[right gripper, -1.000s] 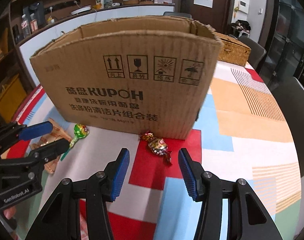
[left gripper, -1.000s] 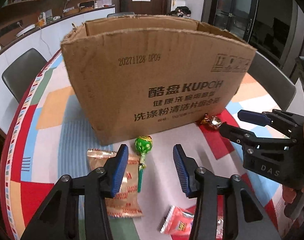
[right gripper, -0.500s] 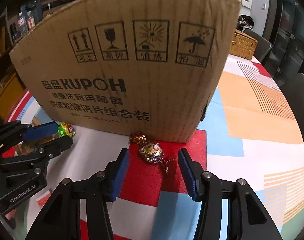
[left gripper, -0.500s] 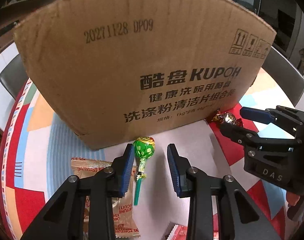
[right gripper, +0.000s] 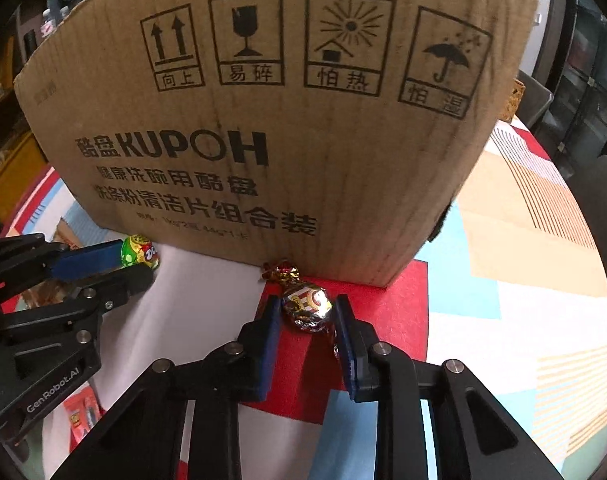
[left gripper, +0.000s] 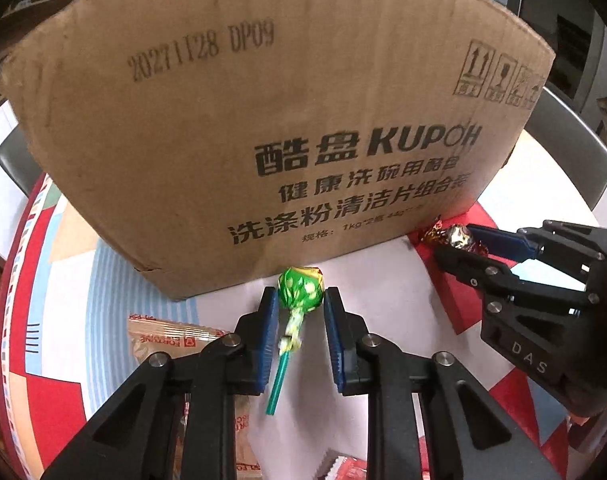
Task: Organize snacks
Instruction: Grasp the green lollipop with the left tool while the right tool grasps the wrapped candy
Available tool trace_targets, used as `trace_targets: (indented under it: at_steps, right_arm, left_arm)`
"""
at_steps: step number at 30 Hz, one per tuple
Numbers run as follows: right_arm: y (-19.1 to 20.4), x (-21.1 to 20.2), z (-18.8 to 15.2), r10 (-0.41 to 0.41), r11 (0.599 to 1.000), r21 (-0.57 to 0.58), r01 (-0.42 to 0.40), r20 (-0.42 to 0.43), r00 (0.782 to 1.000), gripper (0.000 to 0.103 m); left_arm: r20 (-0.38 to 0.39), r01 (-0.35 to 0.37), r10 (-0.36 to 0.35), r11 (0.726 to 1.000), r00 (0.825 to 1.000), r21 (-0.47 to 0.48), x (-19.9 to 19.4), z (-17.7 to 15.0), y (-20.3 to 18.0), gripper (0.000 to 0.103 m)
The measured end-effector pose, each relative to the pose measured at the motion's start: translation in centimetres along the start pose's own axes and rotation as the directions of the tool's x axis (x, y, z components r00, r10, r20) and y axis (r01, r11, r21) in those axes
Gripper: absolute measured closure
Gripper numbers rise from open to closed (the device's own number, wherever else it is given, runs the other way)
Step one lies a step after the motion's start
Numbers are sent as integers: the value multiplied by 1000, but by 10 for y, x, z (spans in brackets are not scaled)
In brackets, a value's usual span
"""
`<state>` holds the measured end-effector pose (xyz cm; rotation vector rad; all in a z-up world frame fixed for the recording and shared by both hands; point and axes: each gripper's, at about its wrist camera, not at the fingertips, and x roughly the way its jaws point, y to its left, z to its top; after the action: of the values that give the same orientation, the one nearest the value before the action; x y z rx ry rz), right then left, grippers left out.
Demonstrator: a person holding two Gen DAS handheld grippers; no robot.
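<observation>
A green lollipop (left gripper: 300, 290) lies on the table just in front of a big cardboard box (left gripper: 263, 120). My left gripper (left gripper: 300, 300) has closed on the lollipop's head, its blue pads touching both sides. A foil-wrapped candy (right gripper: 307, 307) lies on a red patch by the box's near corner. My right gripper (right gripper: 306, 312) has closed on it. The right gripper also shows in the left wrist view (left gripper: 459, 246) around the candy (left gripper: 457, 236), and the left gripper shows in the right wrist view (right gripper: 115, 268) by the lollipop (right gripper: 139, 252).
The box (right gripper: 283, 120) stands close ahead and fills both views. A tan snack packet (left gripper: 163, 340) lies left of the left gripper. A red packet (right gripper: 79, 410) lies near the table's front. The colourful tablecloth (right gripper: 523, 280) stretches to the right.
Both grippers moved forward and down toward the box. The left jaws narrowed onto the lollipop head. The right jaws narrowed onto the foil candy.
</observation>
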<state>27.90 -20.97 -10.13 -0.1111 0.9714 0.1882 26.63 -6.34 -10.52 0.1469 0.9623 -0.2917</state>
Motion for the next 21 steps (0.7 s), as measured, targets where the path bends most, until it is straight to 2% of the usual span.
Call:
trace_targets:
  at_steps: [2, 3, 11, 18, 21]
  right_arm:
    - [-1, -6, -4, 7, 1000, 12, -8, 8, 1000, 76]
    - [-1, -10, -6, 9, 1000, 17, -9, 14, 1000, 76]
    - [2, -48, -20, 35, 998, 44, -37, 61, 998, 76]
    - [21, -49, -21, 39, 999, 31, -41, 62, 997, 76]
    - [28, -46, -22, 40, 999, 26, -41, 59, 997, 76]
  left_arm:
    - [13, 10, -10, 1000, 1000, -2, -8, -1, -1, 84]
    - [22, 12, -12, 1000, 1000, 1, -13, -1, -3, 91]
    - [76, 40, -40, 999, 996, 1, -40, -5, 0, 90]
    - [42, 48, -48, 999, 998, 2, -25, -6, 7, 66]
    - [28, 24, -25, 1000, 999, 14, -13, -3, 2, 65]
